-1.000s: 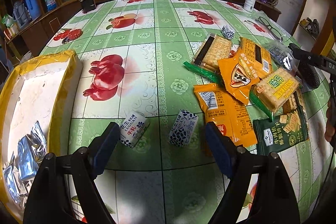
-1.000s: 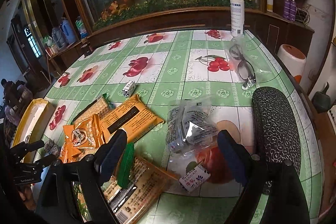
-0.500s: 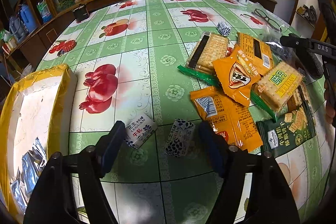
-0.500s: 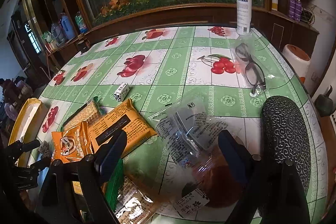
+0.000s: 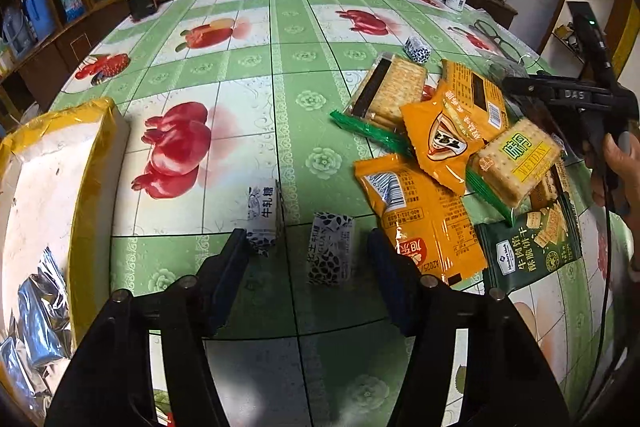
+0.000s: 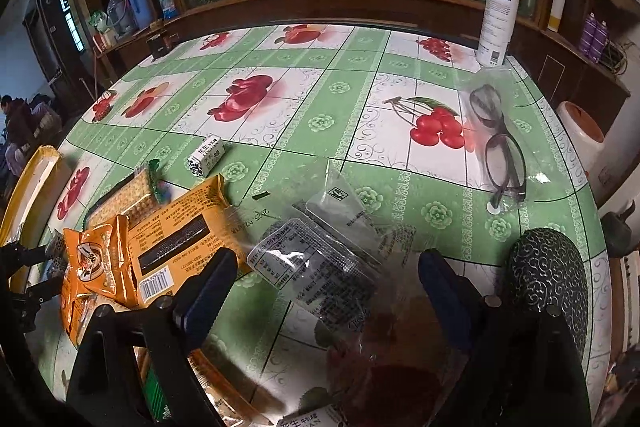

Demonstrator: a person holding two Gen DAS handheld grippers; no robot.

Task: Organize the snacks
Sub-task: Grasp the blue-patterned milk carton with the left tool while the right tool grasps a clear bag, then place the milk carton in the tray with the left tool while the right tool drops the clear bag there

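Left gripper point(image 5: 308, 259): fingers point(image 5: 230, 267) closing, narrower than a second ago, with two small black-and-white candy packets between them. Left candy packet point(image 5: 262, 221) now turned more upright and touching the left pad; right candy packet point(image 5: 331, 249) lying free in the gap, clear of the right pad. No pinch yet. Looks like a squeeze meant to gather both candies at once; risk of the left one tipping or slipping out past the pad.

Just right of that gap: an orange packet point(image 5: 420, 219) on the tabletop point(image 5: 296, 107), then the cracker packs point(image 5: 516, 163) and a dark green biscuit bag point(image 5: 532, 247) heaped together. Far left, a yellow-rimmed box point(image 5: 92, 163) with silver wrappers inside, probably the place for sorted snacks.

Right gripper point(image 6: 324, 275): fingers spread wide, pinching nothing, now lower and nearer a clear plastic bag point(image 6: 320, 259) that lies between and under them. Beyond it, eyeglasses point(image 6: 500, 147) and a spray bottle point(image 6: 498, 15); third candy packet point(image 6: 206, 155) well apart on the green check.

Meaning for the task: one pick under way, a second being lined up, most snacks not yet sorted.
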